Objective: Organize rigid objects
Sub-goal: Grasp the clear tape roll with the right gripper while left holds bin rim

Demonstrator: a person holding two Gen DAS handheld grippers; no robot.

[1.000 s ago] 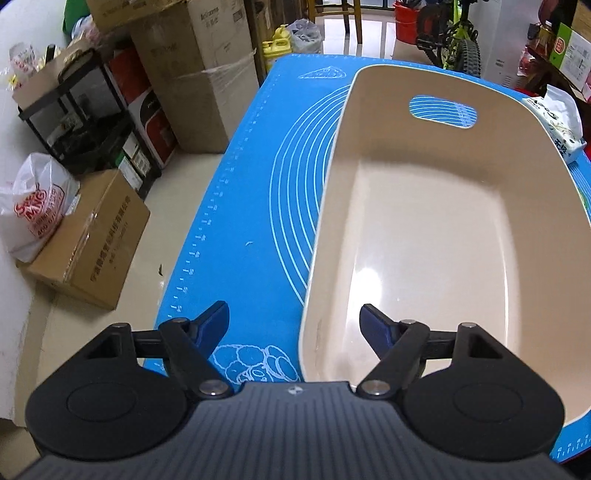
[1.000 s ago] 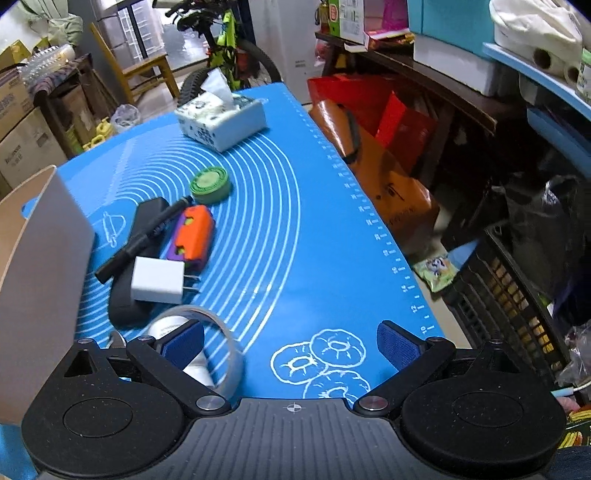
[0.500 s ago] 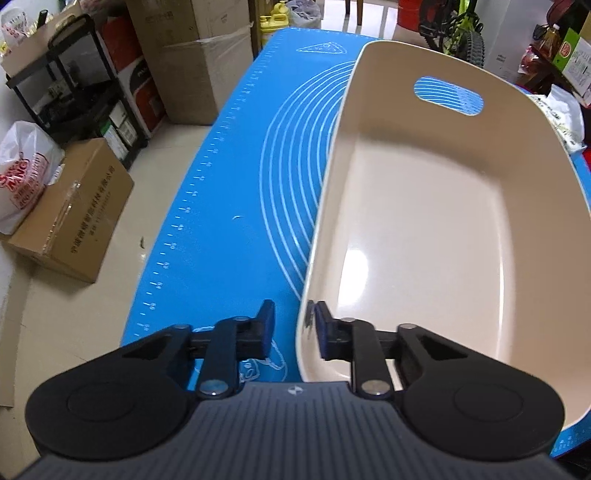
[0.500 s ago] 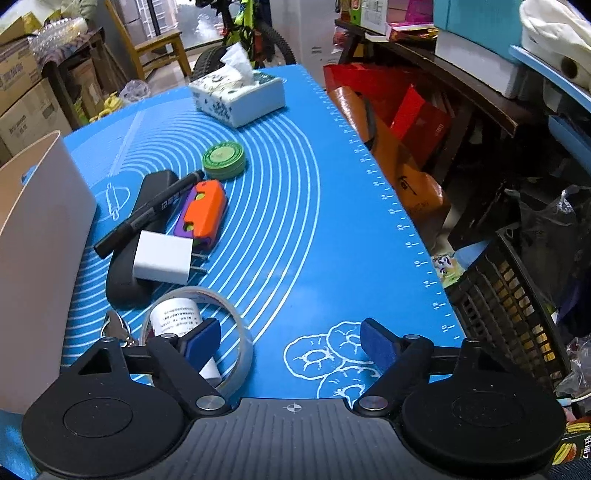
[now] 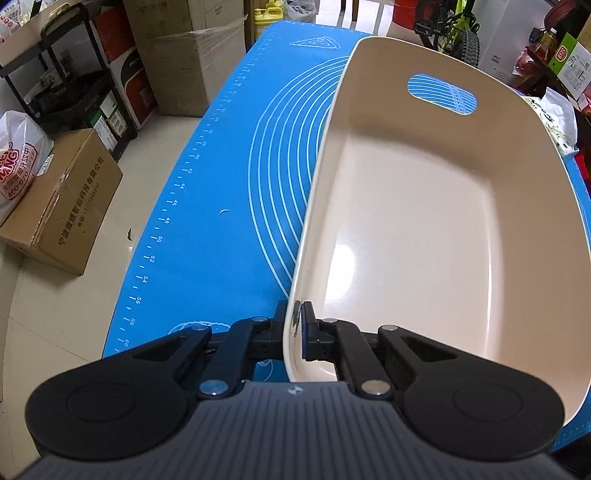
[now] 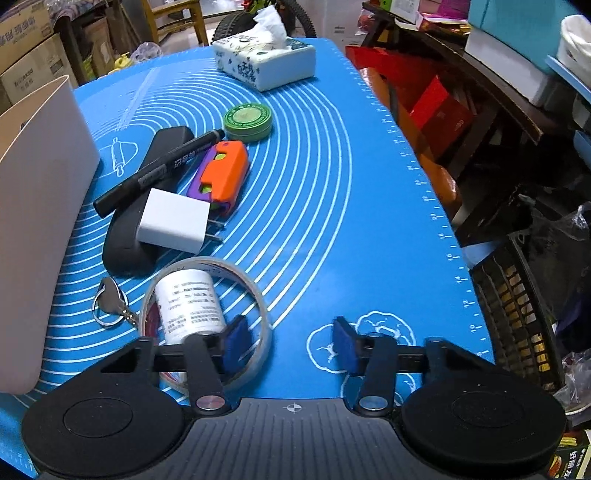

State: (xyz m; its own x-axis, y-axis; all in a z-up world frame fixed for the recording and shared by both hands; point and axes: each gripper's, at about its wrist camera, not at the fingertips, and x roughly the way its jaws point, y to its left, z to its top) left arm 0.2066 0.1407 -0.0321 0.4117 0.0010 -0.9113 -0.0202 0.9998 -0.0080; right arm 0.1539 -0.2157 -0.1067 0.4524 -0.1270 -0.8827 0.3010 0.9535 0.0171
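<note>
Evidently to steady it for loading, the left gripper [image 5: 294,325] pinched the beige bin's [image 5: 424,229] near rim, while the right gripper [image 6: 290,341] hung open, holding nothing, over the tape roll [image 6: 207,317] at the mat's [image 6: 332,184] near edge beside the bin.

Blue silicone mat [image 5: 221,221] with white concentric rings and ruler marks covers desk. Tissue box [image 6: 264,61] on mat at far end, tissue sticking up. Off desk, left-wrist view: brown cardboard box [image 5: 59,210] on tiled floor [image 5: 74,314], white plastic bag [image 5: 18,162] beside it, black metal rack [image 5: 70,85], tall taped cartons [image 5: 184,51], yellow jug [image 5: 271,14], bicycle wheel [image 5: 465,40]. Right-wrist view: black plastic crate [image 6: 517,306] near desk edge, red boxes [image 6: 432,99] under dark shelf, wooden chair [image 6: 173,22] behind.
</note>
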